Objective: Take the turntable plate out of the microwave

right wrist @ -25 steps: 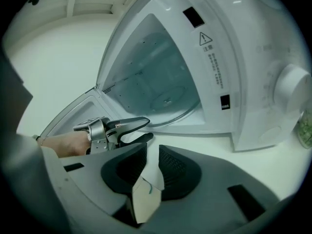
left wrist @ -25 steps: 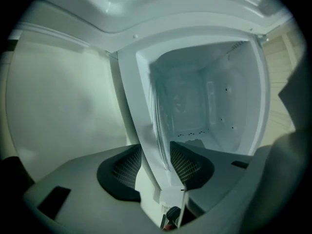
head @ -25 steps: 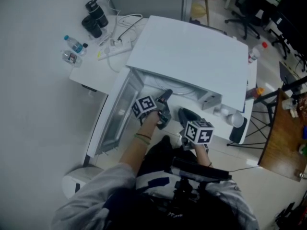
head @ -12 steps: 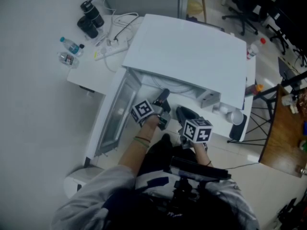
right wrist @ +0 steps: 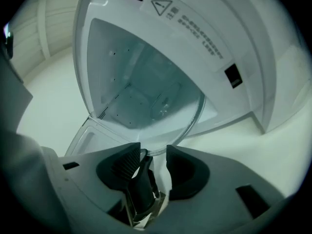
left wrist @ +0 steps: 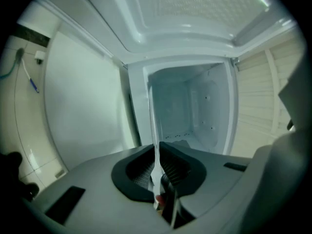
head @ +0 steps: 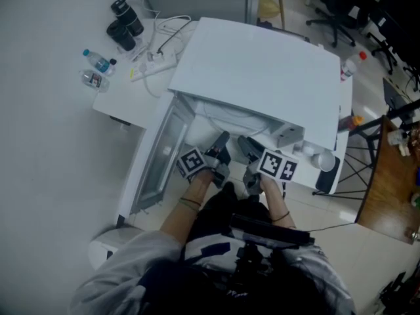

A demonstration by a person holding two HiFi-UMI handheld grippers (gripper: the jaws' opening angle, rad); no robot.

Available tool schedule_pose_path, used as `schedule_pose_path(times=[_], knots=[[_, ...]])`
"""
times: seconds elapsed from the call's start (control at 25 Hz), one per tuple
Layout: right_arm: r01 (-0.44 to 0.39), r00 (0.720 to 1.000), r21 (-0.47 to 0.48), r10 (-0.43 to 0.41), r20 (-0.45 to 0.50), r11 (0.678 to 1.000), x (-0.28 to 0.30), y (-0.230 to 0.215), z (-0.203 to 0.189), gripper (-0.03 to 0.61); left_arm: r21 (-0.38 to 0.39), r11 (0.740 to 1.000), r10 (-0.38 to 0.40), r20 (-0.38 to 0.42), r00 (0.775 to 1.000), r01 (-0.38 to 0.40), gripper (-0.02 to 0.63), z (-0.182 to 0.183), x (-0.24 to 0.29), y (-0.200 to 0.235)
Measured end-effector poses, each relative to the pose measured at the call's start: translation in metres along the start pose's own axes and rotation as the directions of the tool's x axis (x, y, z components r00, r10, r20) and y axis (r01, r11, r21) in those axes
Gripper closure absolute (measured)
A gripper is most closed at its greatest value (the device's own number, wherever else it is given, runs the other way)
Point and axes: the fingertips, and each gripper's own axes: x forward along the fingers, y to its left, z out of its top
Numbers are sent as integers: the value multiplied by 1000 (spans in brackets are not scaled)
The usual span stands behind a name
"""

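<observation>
The clear glass turntable plate (right wrist: 151, 101) stands on edge just in front of the open white microwave (head: 262, 71). My left gripper (left wrist: 157, 150) has just been closing and is shut on the plate's rim, which shows edge-on as a thin pale line (left wrist: 156, 126). My right gripper (right wrist: 153, 150) has just been opening. The plate's rim lies between its spread jaws, and the pads do not press on it. In the head view the left gripper (head: 221, 138) and the right gripper (head: 244, 141) sit side by side at the oven's mouth.
The microwave door (head: 161, 153) hangs open to the left. The cavity (left wrist: 190, 111) is bare. On the white table's left part lie water bottles (head: 97, 61), black flasks (head: 125, 25) and a power strip (head: 157, 63). A white cup (head: 323, 163) stands at the right.
My right gripper has rolled, so its marker cube now faces up, and it has moved closer to the oven's mouth. The left gripper has shifted slightly.
</observation>
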Motion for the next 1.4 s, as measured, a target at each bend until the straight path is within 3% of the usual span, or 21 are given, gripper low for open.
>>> schedule_pose_path(times=[0.12, 0.32, 0.52, 0.6, 0.72, 1.04, 1.2, 1.28, 1.4], knots=[[-4, 1000, 81, 3, 12, 997, 2, 0, -2, 405, -2, 1000, -9, 18, 1000, 9, 589, 6, -7, -1], [62, 998, 125, -62, -3, 990, -3, -17, -15, 405, -20, 999, -29, 10, 1000, 29, 589, 4, -16, -3], [8, 998, 237, -23, 59, 971, 12, -26, -2, 406, -19, 999, -30, -23, 999, 30, 589, -4, -18, -2], [5, 997, 225, -22, 73, 974, 16, -27, 3, 407, -31, 999, -35, -37, 999, 33, 589, -9, -21, -4], [16, 996, 214, -34, 81, 977, 18, -30, 1, 471, -56, 998, -38, -44, 998, 36, 589, -16, -27, -3], [-4, 993, 212, -22, 118, 977, 8, -33, -4, 488, -42, 997, -68, -47, 997, 66, 584, -16, -25, -4], [1, 994, 184, -20, 103, 983, 3, -32, -10, 488, -9, 998, -64, -34, 997, 64, 506, -5, -13, -5], [5, 995, 168, -21, 94, 986, 0, -32, -13, 486, 20, 998, -54, -36, 998, 55, 496, 1, -6, -1], [-6, 996, 155, -8, 91, 988, -2, -29, -14, 486, -9, 998, -65, 2, 998, 65, 488, 12, 5, 1]])
